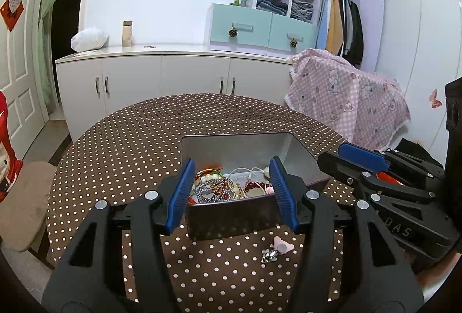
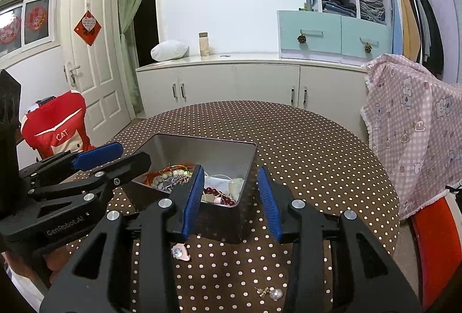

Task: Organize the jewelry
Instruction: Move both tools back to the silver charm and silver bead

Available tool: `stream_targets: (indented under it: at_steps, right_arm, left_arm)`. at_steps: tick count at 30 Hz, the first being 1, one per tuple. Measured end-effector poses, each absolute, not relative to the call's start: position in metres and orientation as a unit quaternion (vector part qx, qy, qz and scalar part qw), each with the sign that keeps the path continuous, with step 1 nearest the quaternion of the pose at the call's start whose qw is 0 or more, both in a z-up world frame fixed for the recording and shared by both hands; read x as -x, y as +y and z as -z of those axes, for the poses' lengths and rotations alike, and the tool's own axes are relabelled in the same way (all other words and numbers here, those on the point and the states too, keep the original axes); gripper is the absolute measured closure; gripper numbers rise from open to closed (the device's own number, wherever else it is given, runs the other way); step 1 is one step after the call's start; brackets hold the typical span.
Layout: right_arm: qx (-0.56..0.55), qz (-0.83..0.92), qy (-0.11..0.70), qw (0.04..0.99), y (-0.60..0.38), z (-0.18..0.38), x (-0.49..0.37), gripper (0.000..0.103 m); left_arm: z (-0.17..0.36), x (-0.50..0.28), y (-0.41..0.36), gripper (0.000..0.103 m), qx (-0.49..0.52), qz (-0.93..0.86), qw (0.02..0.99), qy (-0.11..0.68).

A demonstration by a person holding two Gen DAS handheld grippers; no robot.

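Your left claw (image 1: pixel 231 194) stands with its two blue pads apart, over the near end of the dark rectangular metal tin (image 1: pixel 231 215); nothing is pressed between the pads. In this left wrist view the tin sits on the round counter with the brown cloth of white dots (image 1: pixel 130 145). Inside the tin lies a tangled heap of beads, chains and cords (image 1: pixel 222 187). On the cloth just in front of the tin you see a small pink heart-shaped piece (image 1: pixel 282 246), and a small silver charm (image 1: pixel 269 255) touches it. Your right claw (image 1: pixel 361 154) comes in from the right, beside the tin.

In the right wrist view your right claw (image 2: pixel 234 199) is also apart and holds nothing; its pads stand on both sides of the near right corner of the tin (image 2: pixel 219 223). The pink piece (image 2: pixel 181 253) lies just under the left pad. A small gold piece with a clear round stone (image 2: pixel 270 292) lies closer to you on the cloth. Your left claw (image 2: pixel 95 153) is at the left of the tin.
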State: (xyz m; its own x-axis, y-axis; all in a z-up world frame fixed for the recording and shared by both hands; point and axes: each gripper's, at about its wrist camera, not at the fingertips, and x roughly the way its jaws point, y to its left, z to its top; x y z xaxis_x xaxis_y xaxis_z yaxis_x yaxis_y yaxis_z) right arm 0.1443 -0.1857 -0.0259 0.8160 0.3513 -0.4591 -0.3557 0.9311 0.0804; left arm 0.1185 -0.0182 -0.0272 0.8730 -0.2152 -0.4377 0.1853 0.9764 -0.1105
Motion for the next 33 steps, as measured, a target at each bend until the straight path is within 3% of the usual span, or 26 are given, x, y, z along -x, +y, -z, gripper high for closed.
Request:
stream_targets:
  at_steps: [33]
  right_arm:
    - [-0.014,-0.123,0.325,0.938,-0.224,0.085,-0.107,0.058]
  left_arm:
    - [0.072,-0.089,-0.034,0.049,0.026,0.117,0.943,0.309]
